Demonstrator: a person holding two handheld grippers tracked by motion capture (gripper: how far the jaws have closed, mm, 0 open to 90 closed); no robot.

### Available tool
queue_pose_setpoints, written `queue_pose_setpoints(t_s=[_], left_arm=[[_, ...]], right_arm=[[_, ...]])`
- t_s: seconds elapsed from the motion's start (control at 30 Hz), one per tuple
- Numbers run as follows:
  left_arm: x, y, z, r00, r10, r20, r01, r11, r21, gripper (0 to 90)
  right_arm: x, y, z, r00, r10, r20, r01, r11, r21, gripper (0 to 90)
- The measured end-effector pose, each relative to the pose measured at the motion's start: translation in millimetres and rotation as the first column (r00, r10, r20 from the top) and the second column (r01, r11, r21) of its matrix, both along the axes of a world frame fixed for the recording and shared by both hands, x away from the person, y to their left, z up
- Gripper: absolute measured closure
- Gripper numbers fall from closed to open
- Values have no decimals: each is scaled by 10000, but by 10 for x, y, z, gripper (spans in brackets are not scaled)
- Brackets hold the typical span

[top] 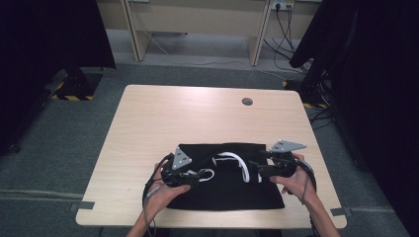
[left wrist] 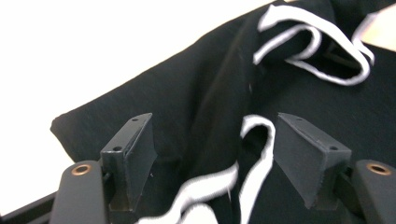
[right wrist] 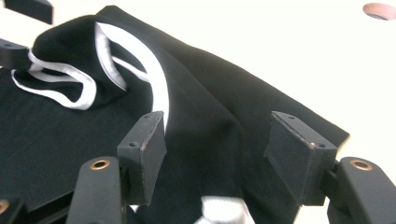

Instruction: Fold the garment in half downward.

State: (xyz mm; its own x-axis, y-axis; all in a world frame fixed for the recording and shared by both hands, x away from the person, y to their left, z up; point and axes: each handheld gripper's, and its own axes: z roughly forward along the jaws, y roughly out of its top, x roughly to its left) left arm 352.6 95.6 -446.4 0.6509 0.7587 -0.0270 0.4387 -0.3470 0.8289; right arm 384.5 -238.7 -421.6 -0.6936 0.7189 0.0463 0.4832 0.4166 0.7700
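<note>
The person's forearms are coming in at the bottom of the high view, each hand carrying a hand-held gripper over a black garment [top: 225, 190] with white trim [top: 236, 159], which is lying flat on the near half of the surface [top: 163, 113].

The left hand-held gripper [top: 190, 174] is hovering with its jaws spread wide; in its own view a loop of the white trim [left wrist: 261, 154] is sitting between them, nothing pinched yet. The right hand-held gripper [top: 257, 170] is likewise standing open, its jaws straddling a raised ridge of black cloth [right wrist: 219, 126] near the garment's far edge.

The work in hand looks like taking hold of the garment at both sides, probably to fold or straighten it. To do it well, each gripper should be coming down low enough that a jaw is sliding under the cloth (not merely pressing on top), closing on the trimmed edge or a firm fold rather than a loose single layer. Both sides are best gripped at matching points, so the cloth is lifting evenly and not bunching toward the middle.
</note>
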Motion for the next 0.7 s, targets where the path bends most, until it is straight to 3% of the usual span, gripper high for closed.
queue_pose_setpoints(t_s=[0.13, 0.17, 0.23, 0.27, 0.3, 0.4, 0.5, 0.53, 0.7], left_arm=[[114, -77, -65, 9996, 29, -273, -29, 10000, -14, 282], [135, -94, -91, 9994, 5, -335, -5, 10000, -14, 313], [160, -107, -135, 9996, -267, -121, 269, 9995, 176, 456], [160, -107, -135, 9996, -267, -121, 269, 9995, 176, 550], [157, -103, -134, 9995, -310, -79, 311, 9994, 122, 550], [131, -70, -73, 9979, -616, 187, 616, 9981, -16, 803], [85, -32, 34, 9967, -704, 415, 715, 9972, -238, 820], [41, -12, 104, 9951, -794, 594, 815, 9961, -336, 824], [-74, 9, 197, 9914, -1045, 788, 1081, 9932, -426, 823]], right_arm=[[105, 169, 1, 9998, 180, -110, -182, 9996, -201, 379], [165, 240, -41, 9991, 332, -277, -342, 9987, -378, 422], [208, 280, -87, 9975, 574, -404, -597, 9965, -579, 556], [208, 280, -87, 9975, 574, -404, -597, 9965, -579, 556], [220, 283, -107, 9965, 722, -433, -749, 9951, -641, 628], [208, 227, -84, 9932, 1045, -518, -1077, 9921, -642, 817], [166, 169, -10, 9935, 1103, -288, -1116, 9926, -487, 850], [101, 117, 81, 9929, 1190, -54, -1191, 9921, -382, 858], [-86, 34, 234, 9884, 1460, 420, -1443, 9887, -403, 863]])
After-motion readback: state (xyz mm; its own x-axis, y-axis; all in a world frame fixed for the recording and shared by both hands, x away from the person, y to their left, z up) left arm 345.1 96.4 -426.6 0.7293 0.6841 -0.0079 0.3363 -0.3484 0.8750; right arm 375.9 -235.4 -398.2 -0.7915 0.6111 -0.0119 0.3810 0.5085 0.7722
